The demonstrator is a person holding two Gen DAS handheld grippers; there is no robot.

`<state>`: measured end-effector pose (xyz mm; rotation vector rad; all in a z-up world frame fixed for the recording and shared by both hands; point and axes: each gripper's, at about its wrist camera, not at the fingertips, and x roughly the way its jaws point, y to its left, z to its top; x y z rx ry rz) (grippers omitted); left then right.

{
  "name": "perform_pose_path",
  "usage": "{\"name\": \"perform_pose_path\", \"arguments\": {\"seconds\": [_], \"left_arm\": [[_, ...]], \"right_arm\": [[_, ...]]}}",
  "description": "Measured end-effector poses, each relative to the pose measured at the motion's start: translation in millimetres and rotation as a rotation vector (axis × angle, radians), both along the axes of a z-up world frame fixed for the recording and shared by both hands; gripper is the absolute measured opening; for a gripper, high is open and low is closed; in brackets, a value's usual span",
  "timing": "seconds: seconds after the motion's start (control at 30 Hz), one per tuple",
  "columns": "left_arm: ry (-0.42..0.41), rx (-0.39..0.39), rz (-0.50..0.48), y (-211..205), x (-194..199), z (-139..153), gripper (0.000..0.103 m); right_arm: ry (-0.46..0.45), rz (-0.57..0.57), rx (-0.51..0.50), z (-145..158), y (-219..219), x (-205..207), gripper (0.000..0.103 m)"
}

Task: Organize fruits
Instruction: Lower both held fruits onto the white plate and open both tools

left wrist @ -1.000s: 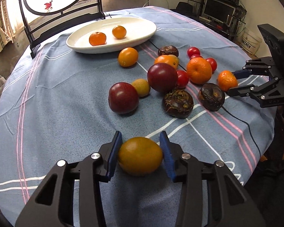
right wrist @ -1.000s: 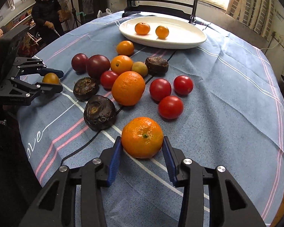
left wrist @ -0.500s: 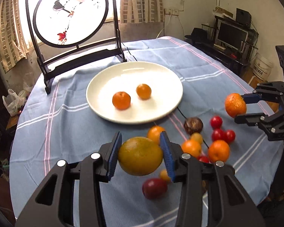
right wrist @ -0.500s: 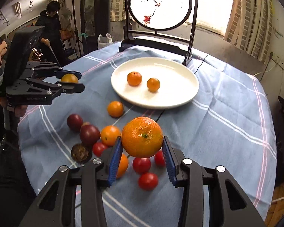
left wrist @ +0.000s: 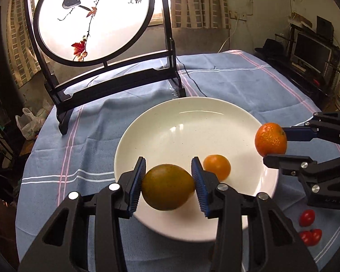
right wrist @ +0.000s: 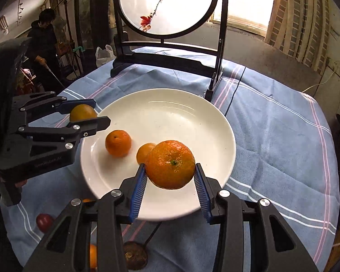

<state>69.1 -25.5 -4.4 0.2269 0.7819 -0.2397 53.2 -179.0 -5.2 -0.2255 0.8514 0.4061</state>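
My left gripper (left wrist: 168,187) is shut on a yellow-green orange (left wrist: 167,187) and holds it above the near rim of the white plate (left wrist: 192,122). My right gripper (right wrist: 170,176) is shut on a bright orange mandarin (right wrist: 170,164) and holds it above the plate's (right wrist: 170,113) near rim. Each gripper shows in the other view: the right (left wrist: 274,144) over the plate's right rim, the left (right wrist: 88,117) over its left rim. A small orange (left wrist: 217,167) lies in the plate. In the right wrist view two small oranges (right wrist: 118,143) (right wrist: 144,151) lie there.
A round painted screen on a black stand (left wrist: 95,20) stands behind the plate. Red tomatoes (left wrist: 307,218) lie on the blue cloth at right. A dark fruit (right wrist: 134,255), a red one (right wrist: 44,222) and a cable lie near the front. A person (right wrist: 44,45) stands far left.
Both grippers have lifted their fruit off the cloth and carried it forward to the plate. They now hover over its rim from opposite sides.
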Motion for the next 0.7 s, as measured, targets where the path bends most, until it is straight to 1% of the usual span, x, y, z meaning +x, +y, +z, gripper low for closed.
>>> {"name": "perform_pose_path", "arguments": {"seconds": [0.07, 0.2, 0.4, 0.47, 0.5, 0.53, 0.6, 0.67, 0.7], "left_arm": [[0.011, 0.0, 0.011, 0, 9, -5, 0.041], [0.024, 0.03, 0.026, -3, 22, -15, 0.041], [0.042, 0.036, 0.036, -4, 28, -22, 0.042], [0.035, 0.035, 0.043, -4, 29, -21, 0.049], [0.024, 0.034, 0.046, -3, 28, -20, 0.056], [0.012, 0.035, 0.052, -2, 27, -18, 0.06], [0.002, 0.032, 0.051, -1, 25, -15, 0.061], [-0.012, 0.038, 0.056, -1, 21, -12, 0.068], [-0.025, 0.043, 0.06, -1, 18, -10, 0.072]], "right_arm": [[0.014, -0.015, -0.006, -7, 1, 13, 0.043], [0.037, -0.032, -0.018, -17, 2, 33, 0.043], [0.061, -0.038, -0.036, -29, 5, 45, 0.044], [0.076, -0.036, -0.043, -31, 6, 46, 0.044], [0.067, -0.044, -0.046, -30, 6, 45, 0.045], [0.059, -0.045, -0.039, -28, 4, 43, 0.046], [0.035, -0.049, -0.016, -20, 0, 40, 0.05], [0.019, -0.053, 0.005, -10, -4, 36, 0.055], [0.006, -0.058, 0.011, -6, -6, 33, 0.055]]}}
